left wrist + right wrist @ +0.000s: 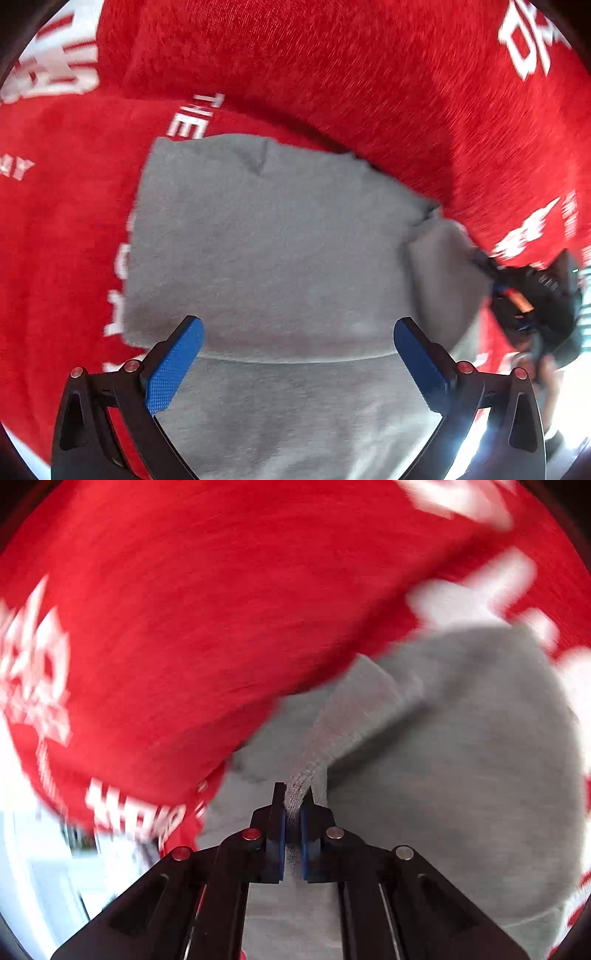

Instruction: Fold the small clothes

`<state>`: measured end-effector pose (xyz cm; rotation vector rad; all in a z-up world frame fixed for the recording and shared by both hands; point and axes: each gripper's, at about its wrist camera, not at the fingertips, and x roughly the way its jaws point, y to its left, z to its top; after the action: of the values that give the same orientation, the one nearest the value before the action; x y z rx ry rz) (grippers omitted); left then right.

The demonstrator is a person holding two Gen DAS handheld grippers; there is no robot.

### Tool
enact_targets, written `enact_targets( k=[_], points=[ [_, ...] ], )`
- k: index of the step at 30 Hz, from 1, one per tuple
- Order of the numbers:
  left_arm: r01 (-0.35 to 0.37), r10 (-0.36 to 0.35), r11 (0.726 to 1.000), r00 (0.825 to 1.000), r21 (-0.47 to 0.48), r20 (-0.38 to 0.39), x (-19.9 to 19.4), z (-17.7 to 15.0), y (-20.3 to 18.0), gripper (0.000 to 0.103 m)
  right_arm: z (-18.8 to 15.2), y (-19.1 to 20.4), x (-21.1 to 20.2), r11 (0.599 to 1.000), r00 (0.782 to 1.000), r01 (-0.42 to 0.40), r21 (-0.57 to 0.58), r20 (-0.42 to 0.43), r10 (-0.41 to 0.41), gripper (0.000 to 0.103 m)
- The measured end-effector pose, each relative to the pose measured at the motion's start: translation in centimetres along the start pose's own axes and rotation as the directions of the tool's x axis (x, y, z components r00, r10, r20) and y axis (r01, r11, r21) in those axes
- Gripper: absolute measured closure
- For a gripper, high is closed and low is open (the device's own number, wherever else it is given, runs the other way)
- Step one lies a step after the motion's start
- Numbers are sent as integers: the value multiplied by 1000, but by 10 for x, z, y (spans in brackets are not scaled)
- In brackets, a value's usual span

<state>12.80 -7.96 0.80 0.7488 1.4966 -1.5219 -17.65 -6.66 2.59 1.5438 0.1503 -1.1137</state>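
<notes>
Left wrist view: the grey garment (280,258) fills the centre and bottom of the frame, lying on a red cloth w/ white lettering (332,74) that takes up the top, left and right. The garment has a folded edge running across the lower middle, just ahead of the fingertips, and a small notch at its upper edge. The left gripper (298,354) has its jaws spread wide, blue pads (173,369) facing inward, nothing between them; it hangs over the grey fabric (contact w/ the cloth can't be judged). At the right edge, mid-height, the right gripper (532,306) shows as a dark, blurred shape at the garment's right corner, where a flap of grey is lifted.

Right wrist view: the right gripper (293,812) is clamped tight on a ridge of grey garment (461,757), which rises from between the blue pads (281,834) and runs up toward the frame centre as a taut fold. The rest of the grey fabric spreads over the right and bottom of the frame. The red cloth (184,627) covers the top and left, heavily motion-blurred, its white print unreadable here. Lower left is a bright, washed-out area; detail can't be made out.
</notes>
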Motion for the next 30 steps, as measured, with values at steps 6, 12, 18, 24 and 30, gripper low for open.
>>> enact_targets(
  k=[6, 12, 18, 24, 30],
  points=[
    [263, -266, 956, 964, -131, -11, 2, 15, 34, 0, -53, 76, 55, 929, 972, -12, -369, -221, -75, 92],
    [284, -298, 936, 954, -207, -35, 16, 16, 53, 0, -97, 52, 65, 920, 929, 44, -391, -323, -182, 44],
    [192, -204, 970, 976, -151, -73, 23, 10, 41, 0, -100, -20, -4, 988, 948, 78, -133, -295, -115, 43],
    [44, -49, 997, 996, -69, -71, 29, 14, 14, 68, -89, -98, -60, 963, 987, 149, 223, -88, -132, 43],
    [11, -10, 1000, 1000, 28, -20, 9, 10, 1, 88, -63, -129, -86, 936, 991, 108, 335, 43, -129, 96]
  ],
)
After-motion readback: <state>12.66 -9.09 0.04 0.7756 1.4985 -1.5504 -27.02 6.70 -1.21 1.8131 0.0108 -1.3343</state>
